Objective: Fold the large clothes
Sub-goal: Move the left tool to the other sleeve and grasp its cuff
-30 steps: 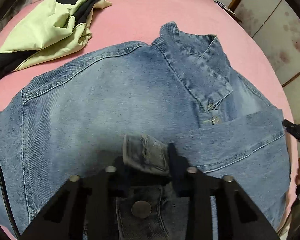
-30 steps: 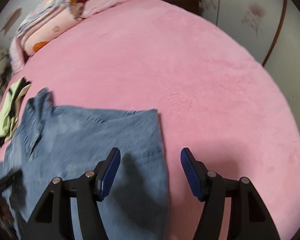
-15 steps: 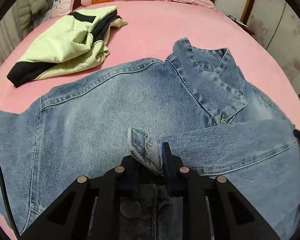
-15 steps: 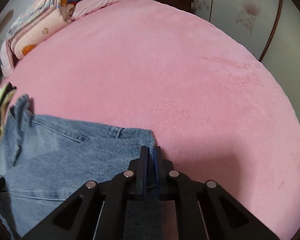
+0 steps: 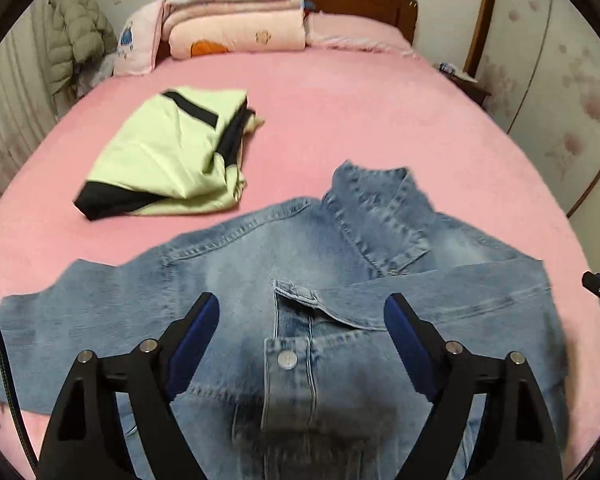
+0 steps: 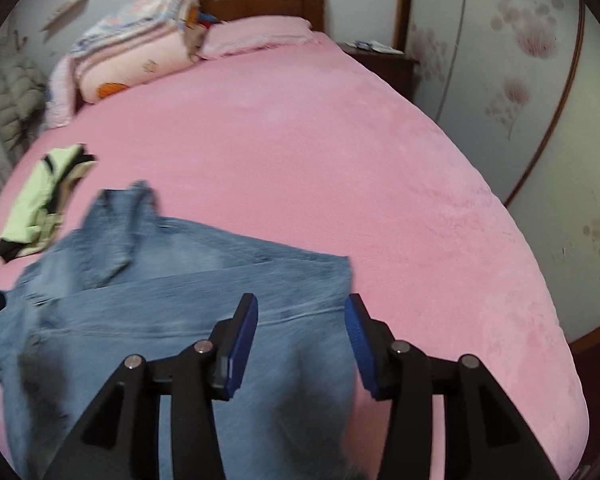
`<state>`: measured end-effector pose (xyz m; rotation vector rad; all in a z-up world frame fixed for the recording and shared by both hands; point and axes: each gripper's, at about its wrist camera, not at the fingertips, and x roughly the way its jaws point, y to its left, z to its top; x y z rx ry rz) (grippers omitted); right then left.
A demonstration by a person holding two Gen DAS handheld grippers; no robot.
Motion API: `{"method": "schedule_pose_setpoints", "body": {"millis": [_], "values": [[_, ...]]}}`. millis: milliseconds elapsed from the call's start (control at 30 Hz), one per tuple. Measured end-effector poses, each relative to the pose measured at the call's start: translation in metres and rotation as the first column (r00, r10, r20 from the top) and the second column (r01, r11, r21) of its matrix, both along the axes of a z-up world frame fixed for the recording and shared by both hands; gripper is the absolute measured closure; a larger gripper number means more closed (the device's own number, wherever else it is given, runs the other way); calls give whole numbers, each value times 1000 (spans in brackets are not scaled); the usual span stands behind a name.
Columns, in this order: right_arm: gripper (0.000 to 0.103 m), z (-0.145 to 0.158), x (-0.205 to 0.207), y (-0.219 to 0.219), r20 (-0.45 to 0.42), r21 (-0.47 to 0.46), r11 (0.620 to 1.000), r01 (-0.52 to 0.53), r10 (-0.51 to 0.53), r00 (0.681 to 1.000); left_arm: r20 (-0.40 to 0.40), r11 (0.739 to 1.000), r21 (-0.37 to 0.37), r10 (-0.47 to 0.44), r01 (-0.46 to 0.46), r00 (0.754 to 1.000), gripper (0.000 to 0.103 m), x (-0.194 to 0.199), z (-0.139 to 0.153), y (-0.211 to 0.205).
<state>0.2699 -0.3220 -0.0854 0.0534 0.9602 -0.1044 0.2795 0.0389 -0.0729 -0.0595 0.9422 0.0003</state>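
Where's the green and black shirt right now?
The green and black shirt lies folded on the pink bed, upper left in the left wrist view, beyond the denim jacket.

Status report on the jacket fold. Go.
Left gripper open, above jacket front. Right gripper open, over its folded sleeve. Jacket flat on bed, sleeve across chest. Green shirt lies apart, not in the way.

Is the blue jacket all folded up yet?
Only partly. One sleeve lies across the jacket; the other side still spreads out on the bed.
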Motion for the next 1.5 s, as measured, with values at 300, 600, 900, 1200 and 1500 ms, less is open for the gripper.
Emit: {"method": "schedule_pose_setpoints", "body": {"millis": [300,600,900,1200,1500], "values": [[43,60,-57,61,62,56,993,-107,103,993,62,998,-57,-38,42,997,10,-73,66,5],[43,79,-102,126,89,93,970,-226,218,972,95,992,-123,27,-15,995,9,-138,97,46],[43,89,-134,207,132,99,935,-340,326,936,134,992,24,120,-124,984,9,-192,94,96],[43,65,-139,296,116,75,895,-440,430,895,73,965,-41,262,-260,962,9,-219,39,200],[43,23,-133,375,44,68,855,-514,512,858,-23,853,-250,467,-457,884,9,-233,-37,321]]}}
